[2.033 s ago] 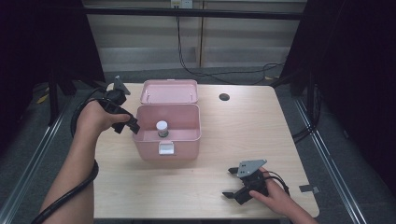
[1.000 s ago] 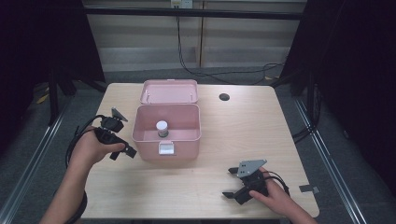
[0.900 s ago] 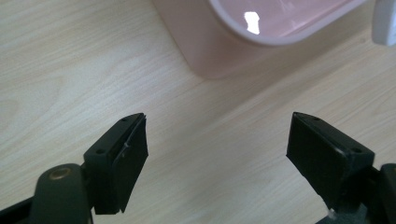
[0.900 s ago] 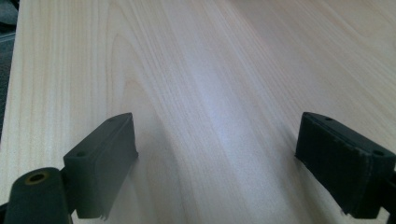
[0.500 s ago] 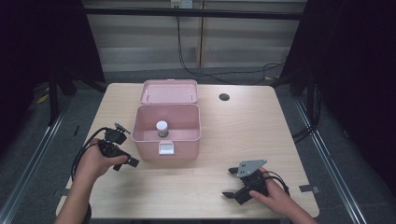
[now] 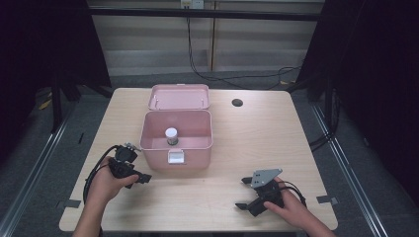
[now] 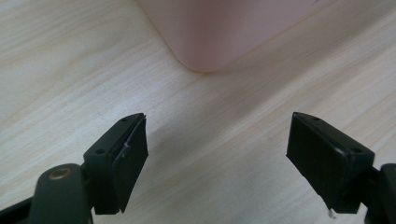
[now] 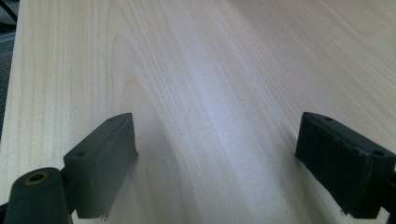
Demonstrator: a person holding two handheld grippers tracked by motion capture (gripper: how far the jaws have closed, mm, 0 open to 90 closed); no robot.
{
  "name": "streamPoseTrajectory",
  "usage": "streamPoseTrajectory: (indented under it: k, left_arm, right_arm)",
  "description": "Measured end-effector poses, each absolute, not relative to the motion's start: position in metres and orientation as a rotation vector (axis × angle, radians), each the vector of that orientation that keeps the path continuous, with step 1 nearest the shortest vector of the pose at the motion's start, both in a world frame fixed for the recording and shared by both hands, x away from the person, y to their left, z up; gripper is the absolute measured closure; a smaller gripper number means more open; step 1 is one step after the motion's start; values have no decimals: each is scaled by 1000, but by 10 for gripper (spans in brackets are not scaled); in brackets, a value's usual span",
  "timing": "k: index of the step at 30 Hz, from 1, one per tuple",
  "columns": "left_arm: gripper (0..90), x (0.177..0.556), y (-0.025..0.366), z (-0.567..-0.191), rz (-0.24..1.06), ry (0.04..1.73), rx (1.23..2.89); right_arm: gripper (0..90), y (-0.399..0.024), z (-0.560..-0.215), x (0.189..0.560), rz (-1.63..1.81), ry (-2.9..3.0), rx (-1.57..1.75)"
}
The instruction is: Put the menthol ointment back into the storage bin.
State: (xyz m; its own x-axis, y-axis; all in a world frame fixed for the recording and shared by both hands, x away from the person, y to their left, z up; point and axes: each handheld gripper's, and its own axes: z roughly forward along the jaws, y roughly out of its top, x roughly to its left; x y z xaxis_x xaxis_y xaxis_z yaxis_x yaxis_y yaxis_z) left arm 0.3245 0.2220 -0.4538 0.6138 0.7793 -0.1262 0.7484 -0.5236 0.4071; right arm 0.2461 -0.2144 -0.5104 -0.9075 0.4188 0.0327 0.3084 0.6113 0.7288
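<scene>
An open pink box [image 6: 177, 154] stands mid-table with its lid [image 6: 179, 96] laid back behind it. Inside stands a small bottle with a white cap [image 6: 171, 134]. My left gripper [image 6: 139, 163] rests low on the table just left of the box's front left corner, open and holding nothing. In the left gripper view that rounded pink corner [image 7: 210, 37] lies just ahead of the spread jaws of the left gripper [image 7: 217, 154]. My right gripper [image 6: 243, 193] sits near the front right of the table, open and empty, and the right gripper [image 8: 217, 158] looks over bare wood.
A light wooden table [image 6: 257, 143] carries everything. A dark round hole [image 6: 237, 102] sits at its back right. Cables run along the floor behind the table. A white latch [image 6: 175, 157] is on the box's front wall.
My left gripper has come down from the box's left rim toward me and now sits low by the front left corner. The right gripper has stayed put.
</scene>
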Motion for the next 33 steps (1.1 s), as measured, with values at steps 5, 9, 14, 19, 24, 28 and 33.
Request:
streamPoseTrajectory:
  k: [5,9,14,19,24,28,33]
  left_arm:
    - [198,321,220,-468,127,1204,2401]
    - [197,320,219,-476,161,1177,2403]
    - [197,319,219,-482,205,1126,2380]
    - [174,316,219,-490,274,1090,2343]
    - [150,313,221,-495,312,1064,2299]
    - [111,310,222,-497,336,1049,2286]
    - [0,307,224,-509,375,997,2204]
  right_arm:
    - [116,-214,-510,246,1174,2691,612]
    - [116,-214,-510,246,1174,2691,613]
    - [116,-214,-510,246,1176,2691,611]
    - [116,-214,-510,246,1174,2691,614]
    - [116,-214,-510,246,1174,2691,614]
    - [116,-214,-510,246,1176,2690,613]
    - [116,-214,-510,246,1174,2691,614]
